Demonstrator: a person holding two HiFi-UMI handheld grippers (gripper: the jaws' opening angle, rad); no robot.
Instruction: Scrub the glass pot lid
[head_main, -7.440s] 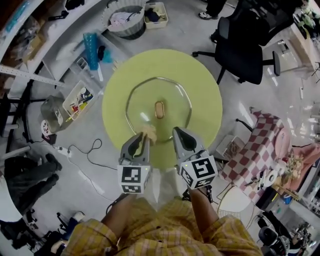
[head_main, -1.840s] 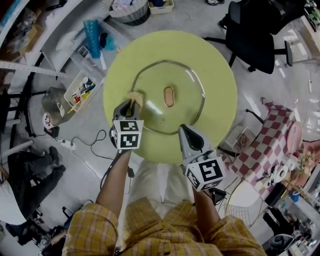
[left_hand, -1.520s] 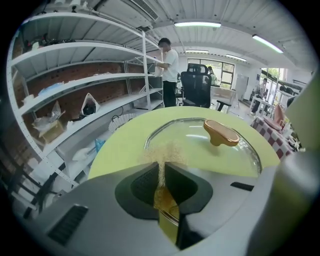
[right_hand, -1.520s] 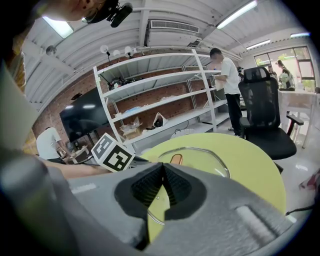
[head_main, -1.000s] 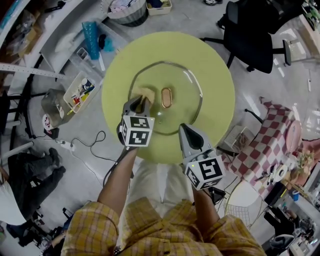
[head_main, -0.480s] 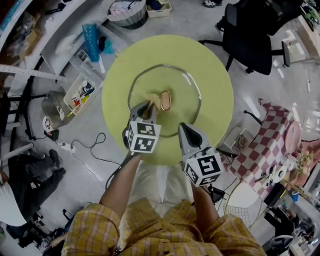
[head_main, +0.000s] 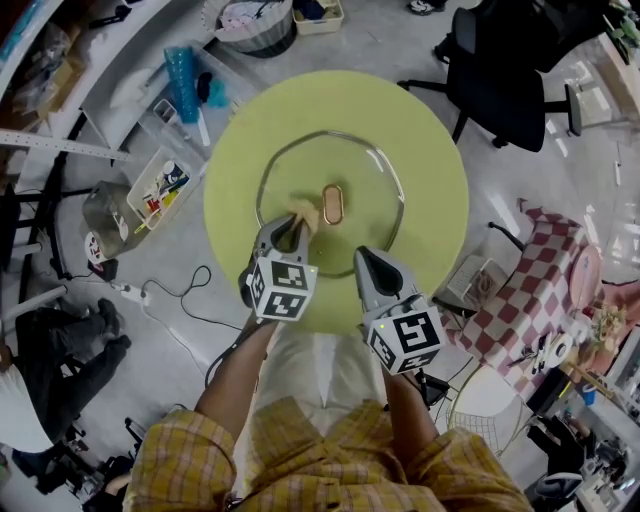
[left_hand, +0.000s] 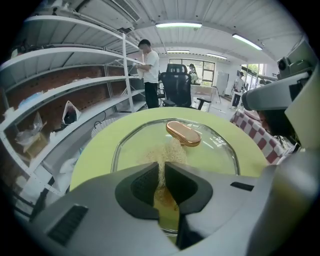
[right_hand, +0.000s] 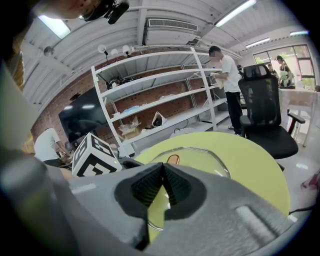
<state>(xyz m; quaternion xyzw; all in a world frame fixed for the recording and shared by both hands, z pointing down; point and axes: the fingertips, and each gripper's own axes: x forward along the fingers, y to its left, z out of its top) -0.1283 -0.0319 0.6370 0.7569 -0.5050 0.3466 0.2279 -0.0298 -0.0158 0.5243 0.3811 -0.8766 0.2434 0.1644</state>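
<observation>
While a person in yellow plaid sleeves (head_main: 180, 470) stands over it, the round yellow-green table (head_main: 430, 150) fills the middle of the head view, with a black office chair (head_main: 500, 80) on the floor beyond its far right edge and a red-and-white checked cloth (head_main: 545, 290) well apart at the right. On the table, roughly centred, lies the glass pot lid (head_main: 375, 180), flat and handle-up, its metal-banded rim wavy rather than truly round. The left gripper (head_main: 287, 228) reaches over the near left part of the lid, and its own view shows its jaws (left_hand: 162, 167) pinching a tan fibrous scouring pad (left_hand: 167, 152) between them. The right gripper (head_main: 362, 260) sits at the near rim of the lid; its view shows the ridged jaws (right_hand: 162, 170) pressed together with nothing between them, and whether they touch the glass cannot be told. Each gripper carries a cube of black-and-white square markers, the left cube (head_main: 281, 288) and the right cube (head_main: 405, 338); these patterns are the only print that reads, and they form no words. The pad rests on the glass just beside the lid's handle (head_main: 333, 203), on its left in the head view. That handle is a small oblong, copper-coloured knob, and from the left gripper view the pad's far edge reaches up to it.
</observation>
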